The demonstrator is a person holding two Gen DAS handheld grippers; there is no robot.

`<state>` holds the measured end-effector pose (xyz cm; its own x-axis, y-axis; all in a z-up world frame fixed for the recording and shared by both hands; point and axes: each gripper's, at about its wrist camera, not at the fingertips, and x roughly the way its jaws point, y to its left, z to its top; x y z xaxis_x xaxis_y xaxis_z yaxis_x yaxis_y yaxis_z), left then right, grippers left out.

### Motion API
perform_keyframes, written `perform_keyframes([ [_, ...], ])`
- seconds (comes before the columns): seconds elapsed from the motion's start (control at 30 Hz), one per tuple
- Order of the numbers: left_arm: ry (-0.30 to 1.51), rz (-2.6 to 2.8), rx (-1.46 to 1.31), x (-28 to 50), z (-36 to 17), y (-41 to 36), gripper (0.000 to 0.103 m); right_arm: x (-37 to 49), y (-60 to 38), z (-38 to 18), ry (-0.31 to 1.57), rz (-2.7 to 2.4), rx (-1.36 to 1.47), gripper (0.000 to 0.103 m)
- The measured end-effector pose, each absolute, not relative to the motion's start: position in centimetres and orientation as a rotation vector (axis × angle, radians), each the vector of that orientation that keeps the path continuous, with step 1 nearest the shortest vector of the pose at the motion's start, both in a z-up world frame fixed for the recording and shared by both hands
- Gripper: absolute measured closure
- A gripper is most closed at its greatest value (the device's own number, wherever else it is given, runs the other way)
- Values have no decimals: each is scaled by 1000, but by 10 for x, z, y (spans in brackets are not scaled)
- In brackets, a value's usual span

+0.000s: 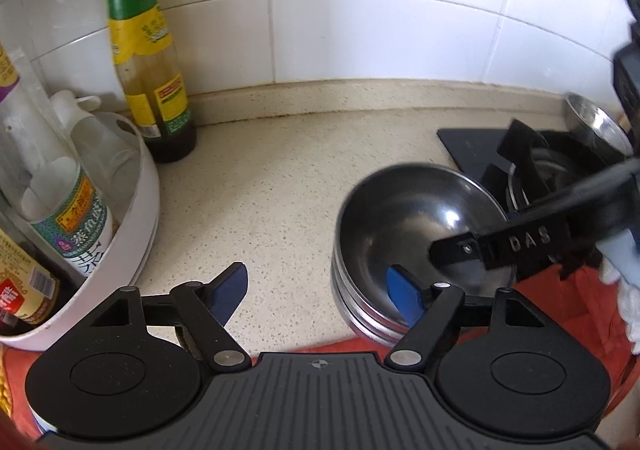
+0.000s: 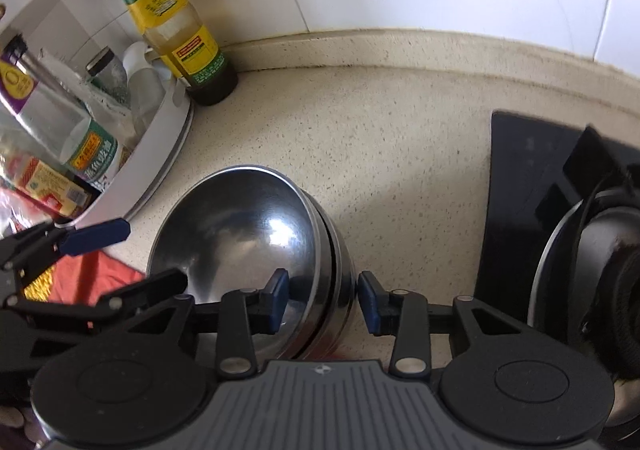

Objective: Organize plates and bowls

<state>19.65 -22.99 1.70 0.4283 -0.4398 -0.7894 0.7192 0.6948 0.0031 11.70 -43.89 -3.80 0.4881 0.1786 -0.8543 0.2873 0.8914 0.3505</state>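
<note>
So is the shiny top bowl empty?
Empty: the top bowl shows only bare, shiny metal inside. One of the right gripper fingers reaches into it.

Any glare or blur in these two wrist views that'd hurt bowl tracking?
Left wrist: the right hand-held gripper is motion-smeared over the steel bowls, with a small specular spot inside. Right wrist: a brighter highlight on the bowls, the stove edge soft. Both: fisheye bends the wall tiles.
</note>
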Motion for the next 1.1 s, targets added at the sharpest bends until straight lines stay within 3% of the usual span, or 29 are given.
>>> perform_keyframes([
  [0.5,751,-877,514,175,22,-209,13,120,-444,-42,1067,-87,555,58],
  [0.77,756,-927,689,175,-10,-240,7,131,-437,-49,1094,-70,532,38],
  [1.1,728,-1057,699,189,-22,-286,5,156,-460,-55,1051,-120,587,37],
])
